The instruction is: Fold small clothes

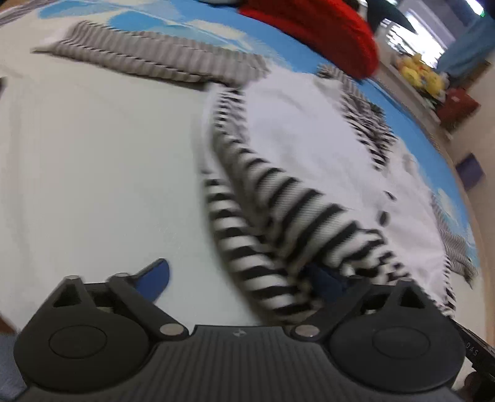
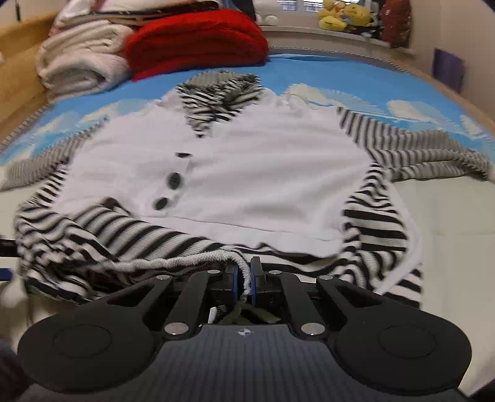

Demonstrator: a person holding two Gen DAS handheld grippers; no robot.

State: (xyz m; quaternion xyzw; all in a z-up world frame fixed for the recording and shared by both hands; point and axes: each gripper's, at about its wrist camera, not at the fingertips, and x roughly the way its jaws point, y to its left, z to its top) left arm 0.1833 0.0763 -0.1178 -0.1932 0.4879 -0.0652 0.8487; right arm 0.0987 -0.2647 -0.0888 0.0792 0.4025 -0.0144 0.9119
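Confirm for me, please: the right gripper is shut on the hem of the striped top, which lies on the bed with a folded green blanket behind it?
Not quite: the blanket behind the striped top is red, not green, as the right wrist view shows. The rest holds: the right gripper is shut on the hem, and the top lies on the bed.

Small garment (image 2: pixel 247 173) lies flat on bed cover (image 2: pixel 309 71), collar at far end, hem nearest right gripper (image 2: pixel 244 278). One sleeve (image 2: pixel 433 154) spreads right, other sleeve (image 2: pixel 27 173) left. Hem edge sits between right gripper's pads. Folded blanket (image 2: pixel 198 37) behind collar, rolled towels (image 2: pixel 80 55) left of it. Soft toys (image 2: pixel 343 15) on ledge beyond bed, far right.
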